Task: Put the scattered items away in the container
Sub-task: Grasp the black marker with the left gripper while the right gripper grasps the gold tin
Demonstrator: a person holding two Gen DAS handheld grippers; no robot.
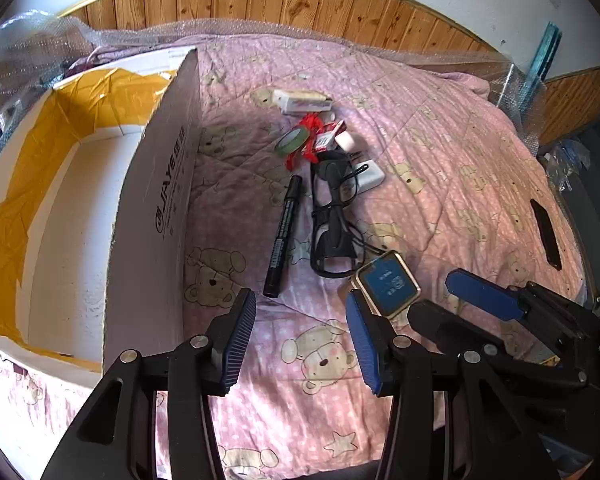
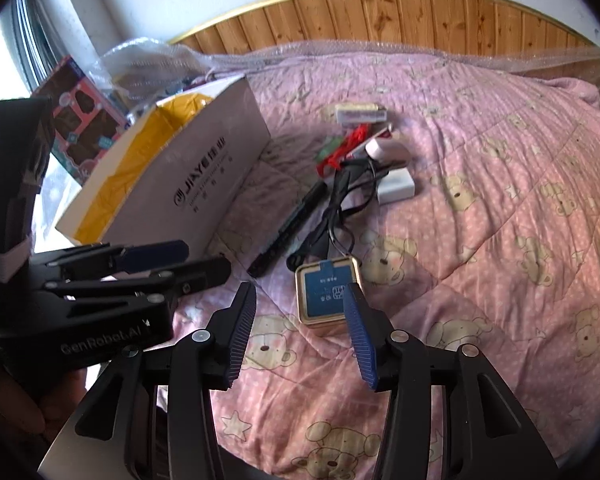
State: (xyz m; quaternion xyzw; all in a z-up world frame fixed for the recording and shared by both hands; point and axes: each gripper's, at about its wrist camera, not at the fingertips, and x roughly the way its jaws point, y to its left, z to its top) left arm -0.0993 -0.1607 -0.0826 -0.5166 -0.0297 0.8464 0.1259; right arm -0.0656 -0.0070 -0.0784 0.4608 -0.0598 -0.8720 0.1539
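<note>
While both tools hang above the quilt (image 2: 480, 128), we find the right gripper (image 2: 300, 332) spread wide, empty, its right finger just nearside the gold-rimmed tin (image 2: 324, 298); left gripper (image 1: 302, 344) equally wide, empty; cardboard box (image 1: 156, 200) far left.

Quilted matt cloth bedspread (image 1: 440, 128); matt cardboard box (image 1: 160, 208), glossy yellow tape inside; shiny gold-rimmed tin (image 2: 326, 300); varnished wood headboard (image 2: 420, 16).
</note>
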